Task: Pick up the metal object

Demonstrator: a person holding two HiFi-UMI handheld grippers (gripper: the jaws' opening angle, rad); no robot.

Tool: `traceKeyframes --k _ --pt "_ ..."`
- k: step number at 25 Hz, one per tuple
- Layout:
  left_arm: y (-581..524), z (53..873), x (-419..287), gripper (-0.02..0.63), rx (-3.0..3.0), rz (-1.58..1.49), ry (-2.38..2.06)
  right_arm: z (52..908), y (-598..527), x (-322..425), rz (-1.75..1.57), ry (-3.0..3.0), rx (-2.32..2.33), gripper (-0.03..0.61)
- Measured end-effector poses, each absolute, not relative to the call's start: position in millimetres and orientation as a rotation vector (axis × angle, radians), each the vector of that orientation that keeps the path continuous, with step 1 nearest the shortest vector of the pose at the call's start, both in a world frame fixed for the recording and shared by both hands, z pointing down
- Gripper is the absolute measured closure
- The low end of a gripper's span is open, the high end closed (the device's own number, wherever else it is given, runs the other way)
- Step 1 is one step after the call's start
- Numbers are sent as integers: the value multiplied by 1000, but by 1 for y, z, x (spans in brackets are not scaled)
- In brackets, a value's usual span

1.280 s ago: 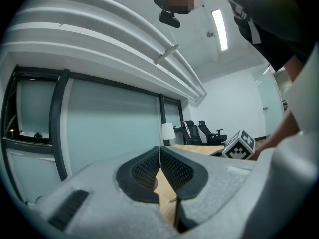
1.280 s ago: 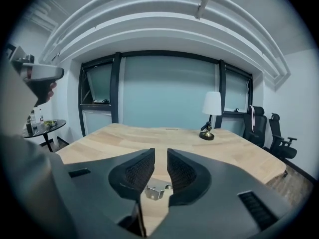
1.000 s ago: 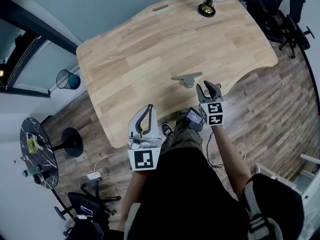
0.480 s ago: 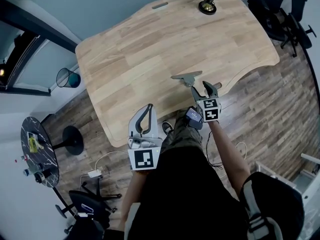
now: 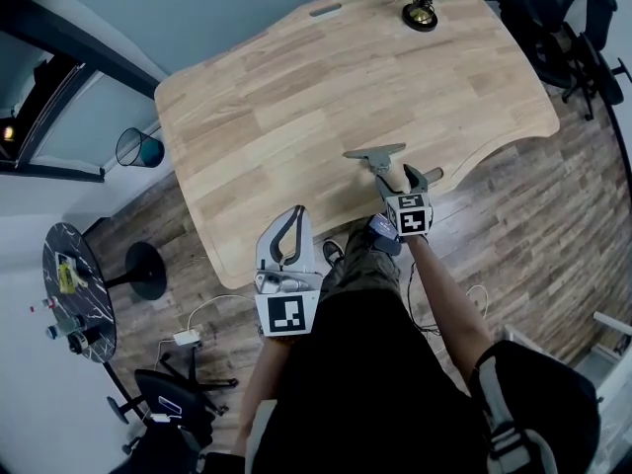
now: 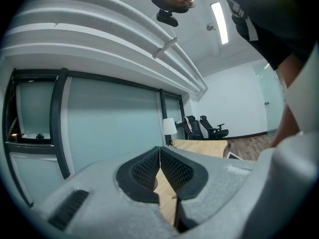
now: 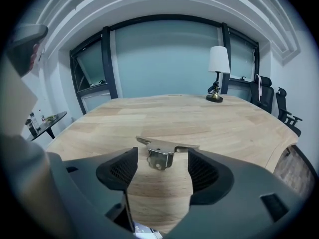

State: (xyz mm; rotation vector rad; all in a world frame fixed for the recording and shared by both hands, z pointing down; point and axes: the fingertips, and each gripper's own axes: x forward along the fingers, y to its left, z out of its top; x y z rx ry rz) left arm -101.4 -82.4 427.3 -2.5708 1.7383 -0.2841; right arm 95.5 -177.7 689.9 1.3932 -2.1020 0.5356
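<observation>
I was closing in on the metal bracket (image 7: 162, 151) lying on the wooden table (image 5: 296, 87) just ahead of my right gripper (image 7: 162, 171), its empty jaws opening, and next I probably had to straddle it.

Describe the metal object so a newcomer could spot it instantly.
Start at the light wooden table. Near its front edge, toward the right, lies the metal object: a silvery bracket with a flat bar on top. The only other item, a lamp, stands at the far corner.
</observation>
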Motion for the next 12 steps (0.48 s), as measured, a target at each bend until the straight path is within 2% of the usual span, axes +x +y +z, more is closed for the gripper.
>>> traceKeyframes --k 12 --pt "-92 431 -98 597 -2568 -322 1745 728 -185 86 625 -2036 1376 287"
